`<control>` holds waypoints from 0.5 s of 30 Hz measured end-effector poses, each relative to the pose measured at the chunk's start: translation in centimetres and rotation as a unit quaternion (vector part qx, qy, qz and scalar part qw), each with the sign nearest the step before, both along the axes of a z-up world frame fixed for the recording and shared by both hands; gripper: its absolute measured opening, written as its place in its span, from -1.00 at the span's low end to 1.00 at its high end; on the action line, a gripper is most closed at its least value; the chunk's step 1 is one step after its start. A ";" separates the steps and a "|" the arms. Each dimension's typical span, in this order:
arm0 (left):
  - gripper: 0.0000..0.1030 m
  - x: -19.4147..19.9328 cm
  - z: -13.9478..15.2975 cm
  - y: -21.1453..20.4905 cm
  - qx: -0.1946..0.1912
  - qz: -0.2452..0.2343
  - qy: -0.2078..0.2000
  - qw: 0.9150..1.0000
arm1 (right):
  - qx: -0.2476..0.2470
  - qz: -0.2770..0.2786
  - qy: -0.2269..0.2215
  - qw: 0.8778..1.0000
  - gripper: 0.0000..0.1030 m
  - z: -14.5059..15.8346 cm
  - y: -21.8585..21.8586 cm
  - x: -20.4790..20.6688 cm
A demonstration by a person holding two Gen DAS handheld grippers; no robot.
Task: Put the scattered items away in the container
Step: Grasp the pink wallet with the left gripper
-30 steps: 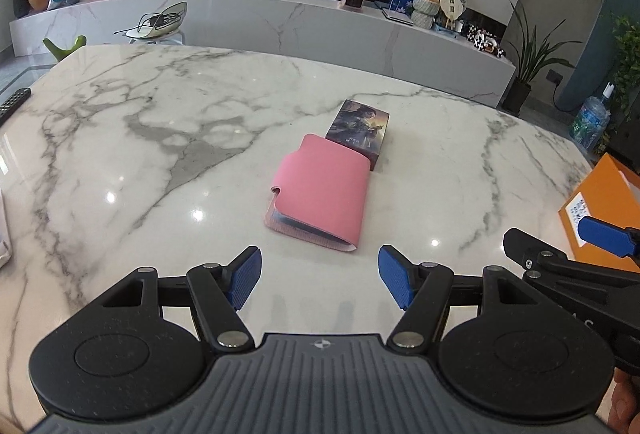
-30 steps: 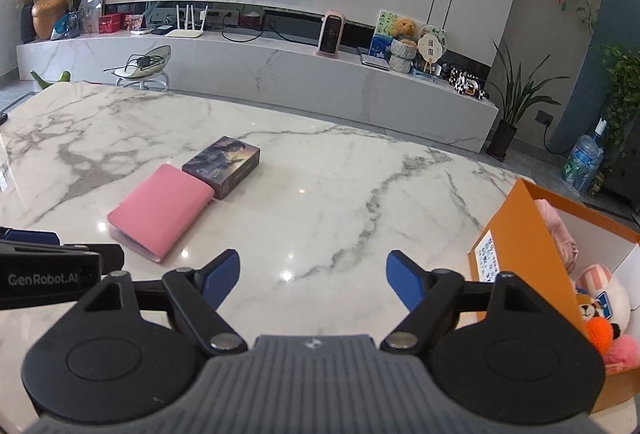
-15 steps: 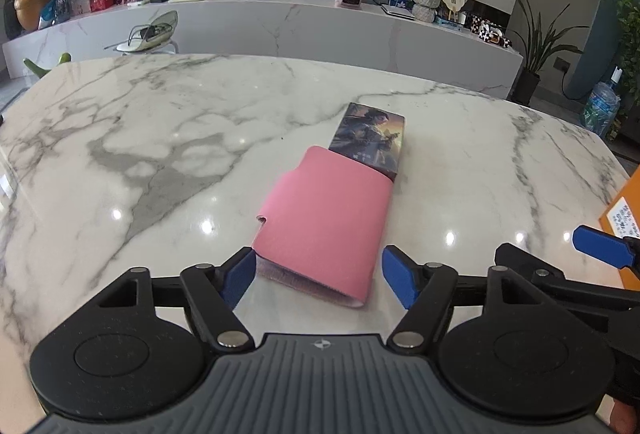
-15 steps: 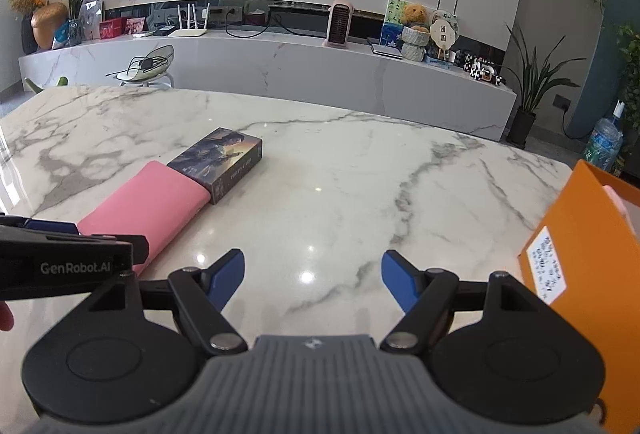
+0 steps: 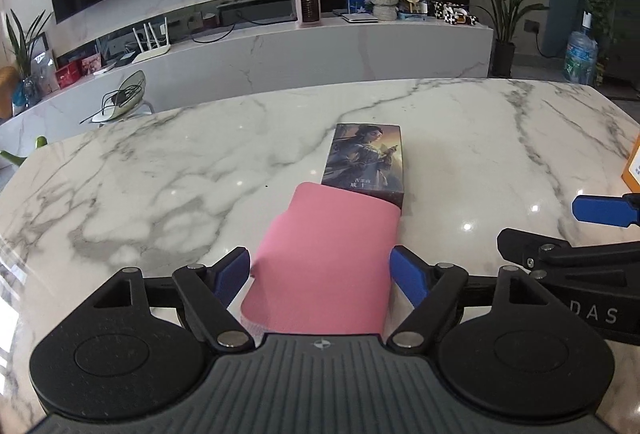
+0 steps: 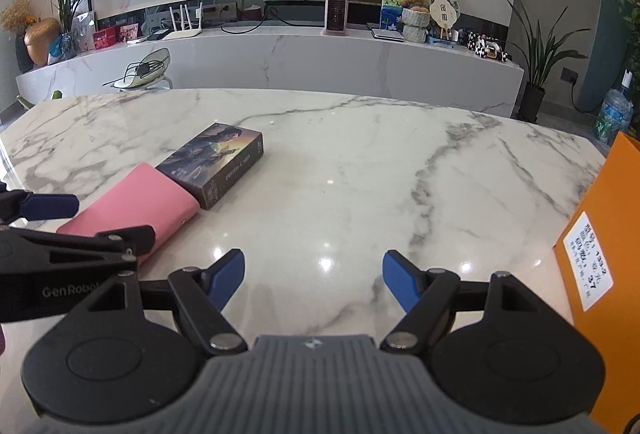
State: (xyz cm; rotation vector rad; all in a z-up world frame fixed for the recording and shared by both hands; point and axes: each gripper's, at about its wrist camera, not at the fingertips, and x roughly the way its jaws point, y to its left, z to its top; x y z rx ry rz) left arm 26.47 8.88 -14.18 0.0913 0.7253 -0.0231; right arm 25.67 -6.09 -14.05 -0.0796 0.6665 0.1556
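Your left claw (image 5: 320, 274) is opening around the pink card holder (image 5: 328, 266), whose long axis runs up the frame; pads not yet pressing.

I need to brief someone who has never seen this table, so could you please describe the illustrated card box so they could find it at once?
On the white marble table, two flat items lie end to end. The card box is the farther one, touching the far end of the pink wallet. Its dark printed lid showing a painted figure sets it apart from the plain pink wallet.
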 end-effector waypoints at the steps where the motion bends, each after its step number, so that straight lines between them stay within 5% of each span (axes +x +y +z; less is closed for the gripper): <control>1: 0.82 0.2 -0.1 0.0 -0.001 0.002 0.001 1.000 | 0.002 -0.002 -0.001 1.000 0.51 0.0 0.0 0.3; 8: 0.90 0.4 -1.0 -0.9 0.046 -0.008 0.002 0.999 | 0.009 -0.021 -0.005 1.000 0.51 0.1 -0.2 1.8; 15: 0.85 0.1 -0.8 1.2 0.029 0.020 0.002 0.999 | 0.013 -0.009 -0.003 1.000 0.58 0.2 0.8 2.1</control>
